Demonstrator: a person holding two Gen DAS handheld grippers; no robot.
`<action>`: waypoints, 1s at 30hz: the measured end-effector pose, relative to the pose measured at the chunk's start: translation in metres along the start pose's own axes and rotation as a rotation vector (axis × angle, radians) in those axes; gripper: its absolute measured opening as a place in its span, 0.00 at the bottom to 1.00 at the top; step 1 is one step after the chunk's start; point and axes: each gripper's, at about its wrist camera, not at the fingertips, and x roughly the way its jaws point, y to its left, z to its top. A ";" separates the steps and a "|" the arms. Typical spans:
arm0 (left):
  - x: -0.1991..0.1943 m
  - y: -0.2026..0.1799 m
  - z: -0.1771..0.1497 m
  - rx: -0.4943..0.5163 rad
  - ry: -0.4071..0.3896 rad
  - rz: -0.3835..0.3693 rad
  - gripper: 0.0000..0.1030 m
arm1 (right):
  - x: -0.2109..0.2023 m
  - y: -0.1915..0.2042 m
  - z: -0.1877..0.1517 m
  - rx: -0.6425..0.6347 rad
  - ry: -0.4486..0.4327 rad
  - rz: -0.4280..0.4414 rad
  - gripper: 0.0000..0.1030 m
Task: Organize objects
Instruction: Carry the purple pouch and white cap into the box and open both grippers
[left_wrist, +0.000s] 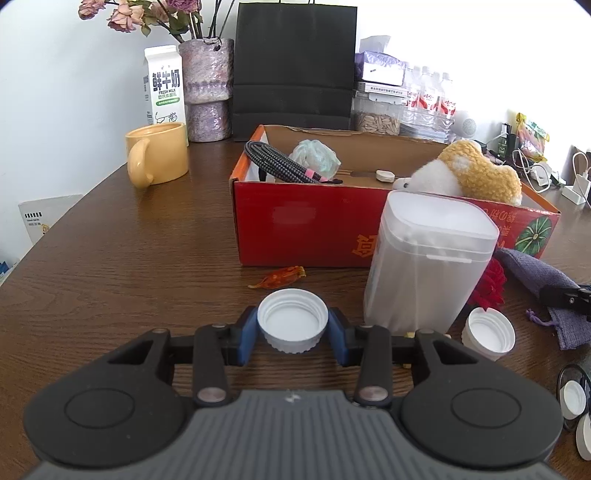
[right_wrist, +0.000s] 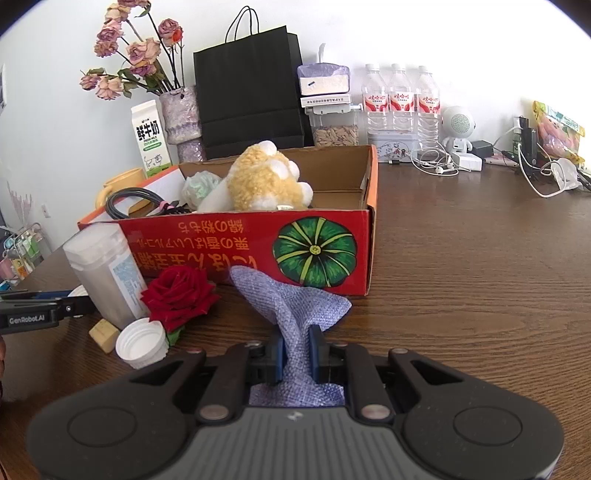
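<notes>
The left gripper (left_wrist: 292, 332) is closed on a white cap (left_wrist: 292, 324), which it holds with its open side up just above the wooden table (left_wrist: 129, 266), and the right gripper (right_wrist: 296, 354) is closed on the neck of a purple cloth bag (right_wrist: 295, 299) that lies on the same table. Just behind them stand a frosted plastic container (left_wrist: 424, 266), a second white cap (right_wrist: 140, 347) and a red rose (right_wrist: 179, 295). Further back is the red cardboard box (right_wrist: 258, 243), which holds a plush toy (right_wrist: 266, 177), a coiled cable (left_wrist: 280, 162) and a crumpled bag (left_wrist: 316, 155), and a yellow mug (left_wrist: 157, 153) stands to its left.
</notes>
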 end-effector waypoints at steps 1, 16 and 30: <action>0.000 0.000 0.000 -0.001 0.000 0.009 0.40 | 0.000 0.000 0.000 0.000 -0.004 0.006 0.12; -0.028 0.003 0.013 -0.029 -0.098 0.018 0.40 | -0.020 0.009 0.002 -0.051 -0.059 0.049 0.12; -0.042 -0.018 0.068 -0.014 -0.251 -0.048 0.40 | -0.033 0.033 0.052 -0.127 -0.186 0.081 0.12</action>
